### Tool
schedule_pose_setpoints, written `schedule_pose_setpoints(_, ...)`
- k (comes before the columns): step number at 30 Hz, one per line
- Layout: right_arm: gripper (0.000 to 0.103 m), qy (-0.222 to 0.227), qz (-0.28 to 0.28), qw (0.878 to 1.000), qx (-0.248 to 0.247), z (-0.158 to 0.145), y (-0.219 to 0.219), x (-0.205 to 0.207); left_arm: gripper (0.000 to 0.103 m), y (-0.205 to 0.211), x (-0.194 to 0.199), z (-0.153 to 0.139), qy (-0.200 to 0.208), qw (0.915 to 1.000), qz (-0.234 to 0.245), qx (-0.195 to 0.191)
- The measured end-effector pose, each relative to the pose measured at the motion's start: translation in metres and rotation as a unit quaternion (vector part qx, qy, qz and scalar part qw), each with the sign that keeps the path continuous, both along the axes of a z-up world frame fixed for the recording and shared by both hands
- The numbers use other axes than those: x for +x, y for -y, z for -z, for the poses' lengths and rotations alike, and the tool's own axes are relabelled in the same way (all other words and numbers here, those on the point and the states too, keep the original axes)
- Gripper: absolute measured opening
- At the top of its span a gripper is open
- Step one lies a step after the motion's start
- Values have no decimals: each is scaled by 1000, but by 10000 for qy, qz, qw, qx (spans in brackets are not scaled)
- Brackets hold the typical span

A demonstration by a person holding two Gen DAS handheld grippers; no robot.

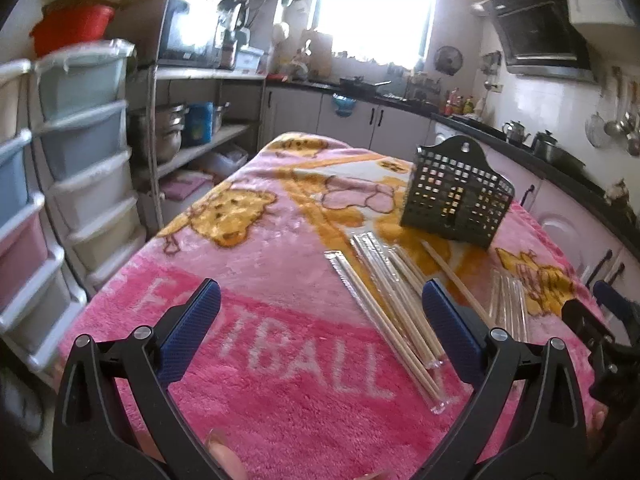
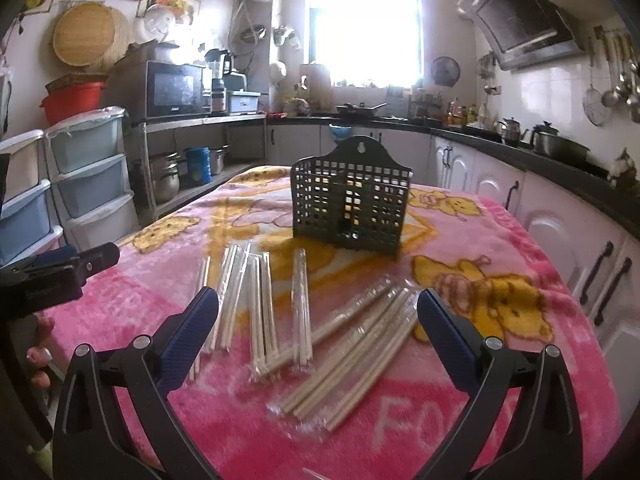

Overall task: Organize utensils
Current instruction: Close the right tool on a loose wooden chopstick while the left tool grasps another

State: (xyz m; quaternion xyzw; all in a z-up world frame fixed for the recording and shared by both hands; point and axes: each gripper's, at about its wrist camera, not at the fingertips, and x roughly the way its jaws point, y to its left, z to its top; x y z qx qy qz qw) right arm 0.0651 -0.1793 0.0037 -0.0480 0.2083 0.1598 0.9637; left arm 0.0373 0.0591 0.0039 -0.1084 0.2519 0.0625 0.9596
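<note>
Left gripper [image 1: 320,308]: fingers spread wide, nothing between them, hovering over the pink blanket [image 1: 248,264] that covers the worktop. Blue pads on both fingertips [image 1: 196,320] clearly visible, bottom centre of the left wrist view.

Right gripper [image 2: 318,308]: same state, fingers wide apart and holding nothing, bottom centre of the right wrist view. It also shows at the far right edge of the left wrist view; the left gripper shows at the left edge of the right wrist view, with part of a hand [image 2: 40,356] under it.

Chopsticks [image 2: 352,352]: several pairs in clear plastic sleeves, loose on the blanket, none in the holder. In the right wrist view they sit centre frame: one group lies diagonally just ahead of the right finger, another group [image 2: 260,308] runs roughly front to back nearer the left finger, some overlapping at the near ends. In the left wrist view the same sticks [image 1: 392,308] lie right of centre, partly behind the right finger.

Black perforated utensil holder [image 2: 348,200]: upright on the blanket beyond the chopsticks, centre of the right wrist view, upper right of centre in the left wrist view [image 1: 456,196]. Looks empty through the grid holes, can't fully confirm.

Background: drawer units [image 2: 88,176] at left, window [image 2: 366,24] at top centre.
</note>
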Motion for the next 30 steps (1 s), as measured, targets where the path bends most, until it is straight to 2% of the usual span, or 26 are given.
schedule_pose_setpoints(7, 97, -313, -201, 9993, -19, -4, -13, 35, 92, -19, 25, -3, -257, 9993, -68, -267)
schedule_pose_setpoints(10, 97, -399, -270, 9988, -50, -6, -17, 46, 92, -23, 38, -3, -374, 9990, -169, -170)
schedule_pose_setpoints(15, 97, -597, -410, 9973, -149, -6, -26, 71, 92, -30, 57, -6, -448, 9985, -157, -271)
schedule_pose_setpoints(19, 97, -780, -467, 9956, -220, -5, -32, 95, 92, -36, 72, -5, -462, 9971, 146, -586)
schedule_pose_setpoints(30, 97, -987, -668, 9918, -466, -4, -49, 142, 91, -28, 112, 10, -1012, 9927, 437, -484)
